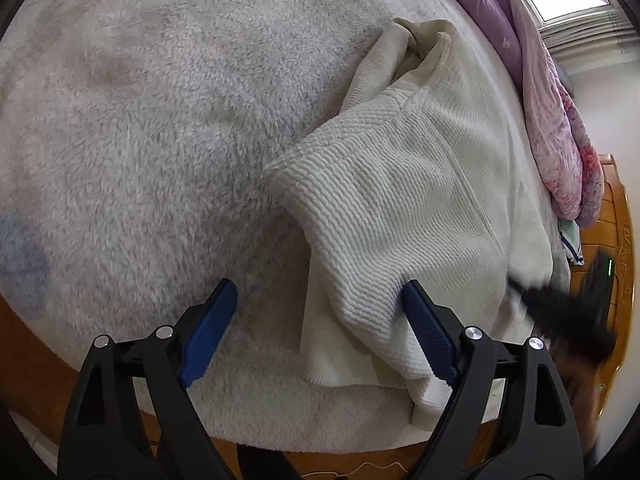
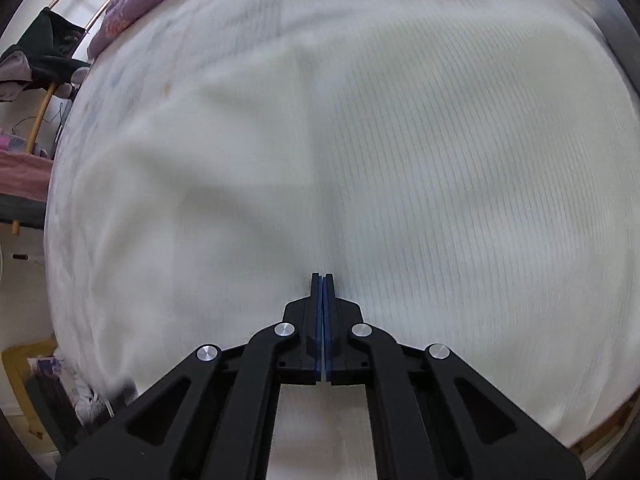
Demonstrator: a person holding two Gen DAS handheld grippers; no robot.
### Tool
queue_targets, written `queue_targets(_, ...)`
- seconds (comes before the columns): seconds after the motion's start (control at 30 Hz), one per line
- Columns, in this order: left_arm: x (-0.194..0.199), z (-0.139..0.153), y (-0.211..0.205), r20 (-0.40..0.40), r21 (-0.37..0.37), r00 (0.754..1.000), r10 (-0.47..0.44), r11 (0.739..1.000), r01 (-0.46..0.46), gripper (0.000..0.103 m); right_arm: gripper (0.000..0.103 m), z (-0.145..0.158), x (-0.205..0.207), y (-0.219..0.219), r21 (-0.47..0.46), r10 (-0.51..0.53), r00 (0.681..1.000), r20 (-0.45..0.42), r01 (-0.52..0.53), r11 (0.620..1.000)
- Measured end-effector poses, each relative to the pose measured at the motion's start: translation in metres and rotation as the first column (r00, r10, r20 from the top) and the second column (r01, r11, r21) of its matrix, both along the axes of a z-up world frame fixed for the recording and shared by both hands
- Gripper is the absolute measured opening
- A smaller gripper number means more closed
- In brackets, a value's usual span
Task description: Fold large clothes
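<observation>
A cream ribbed-knit sweater lies on a fluffy white blanket, with one sleeve folded across toward the front edge. My left gripper is open just above the sleeve's lower part, its blue pads on either side and holding nothing. In the right wrist view the same sweater fills the frame, blurred by motion. My right gripper has its pads pressed together low over the knit; no cloth shows between them.
A purple and pink quilt is heaped along the far right of the bed. A wooden bed frame lies beyond it. A dark blurred shape is at the sweater's right edge. A clothes rack with dark garments stands at the left.
</observation>
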State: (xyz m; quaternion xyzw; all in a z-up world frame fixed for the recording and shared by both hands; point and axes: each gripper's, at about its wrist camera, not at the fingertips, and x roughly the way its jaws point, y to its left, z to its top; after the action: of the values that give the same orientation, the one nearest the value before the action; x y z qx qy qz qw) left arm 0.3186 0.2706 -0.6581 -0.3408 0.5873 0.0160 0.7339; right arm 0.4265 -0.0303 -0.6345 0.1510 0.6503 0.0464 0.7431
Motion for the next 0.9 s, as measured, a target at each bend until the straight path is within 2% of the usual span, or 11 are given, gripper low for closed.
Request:
queue_targets(0.03, 0.000, 0.000, -0.001, 0.001, 0.005, 1.000, -0.006, 1.000, 0.006, 0.085, 0.000, 0.004, -0.012, -0.001, 0.000, -0.008, 1.000, 0.012, 0.008, 1.000)
queue_targets(0.13, 0.002, -0.001, -0.005, 0.010, 0.011, 1.000, -0.014, 1.000, 0.014, 0.085, 0.000, 0.001, -0.054, -0.005, 0.014, -0.038, 0.998, -0.054, 0.039, 0.999)
queue_targets(0.23, 0.002, -0.002, -0.009, 0.010, 0.023, 1.000, -0.020, 1.000, 0.020, 0.085, 0.000, -0.013, -0.086, -0.009, 0.018, -0.061, 0.995, -0.075, 0.063, 0.998)
queue_targets(0.4, 0.006, -0.003, -0.020, 0.000, 0.072, 0.999, -0.046, 0.996, 0.046, 0.082, 0.000, -0.024, -0.083, -0.010, 0.029, -0.052, 0.996, -0.073, 0.054, 0.998)
queue_targets(0.47, 0.007, -0.001, -0.024, -0.004, 0.065, 0.999, -0.044, 0.997, 0.045, 0.071, 0.000, -0.023, -0.081, -0.010, 0.044, -0.037, 0.997, -0.071, 0.040, 0.998)
queue_targets(0.53, 0.008, 0.000, -0.028, -0.002, 0.012, 0.999, -0.041, 0.999, 0.041, 0.051, 0.000, -0.019, -0.083, -0.016, 0.052, -0.017, 0.997, -0.069, 0.021, 0.998)
queue_targets(0.6, 0.012, 0.001, -0.033, -0.006, -0.015, 0.999, -0.035, 0.999, 0.035, 0.040, 0.003, -0.011, -0.085, -0.015, 0.036, 0.022, 0.998, -0.052, -0.020, 0.999)
queue_targets(0.63, 0.014, 0.000, -0.035, -0.007, -0.030, 0.999, -0.034, 0.999, 0.034, 0.024, 0.003, -0.008, -0.083, -0.014, 0.022, 0.044, 0.998, -0.041, -0.043, 0.999)
queue_targets(0.7, 0.019, 0.004, -0.035, -0.008, -0.065, 1.000, -0.021, 0.998, 0.021, 0.011, 0.010, 0.004, -0.083, -0.005, 0.006, 0.110, 0.994, 0.011, -0.110, 0.994)
queue_targets(0.83, 0.023, 0.030, -0.033, 0.038, -0.145, 0.999, 0.000, 0.989, 0.005, 0.010, 0.027, 0.037, -0.093, 0.028, 0.107, 0.289, 0.942, 0.171, -0.310, 0.945)
queue_targets(0.9, 0.026, 0.041, -0.038, 0.046, -0.156, 0.999, -0.013, 0.988, 0.021, 0.010, 0.053, 0.050, -0.100, 0.044, 0.146, 0.355, 0.904, 0.238, -0.395, 0.907)
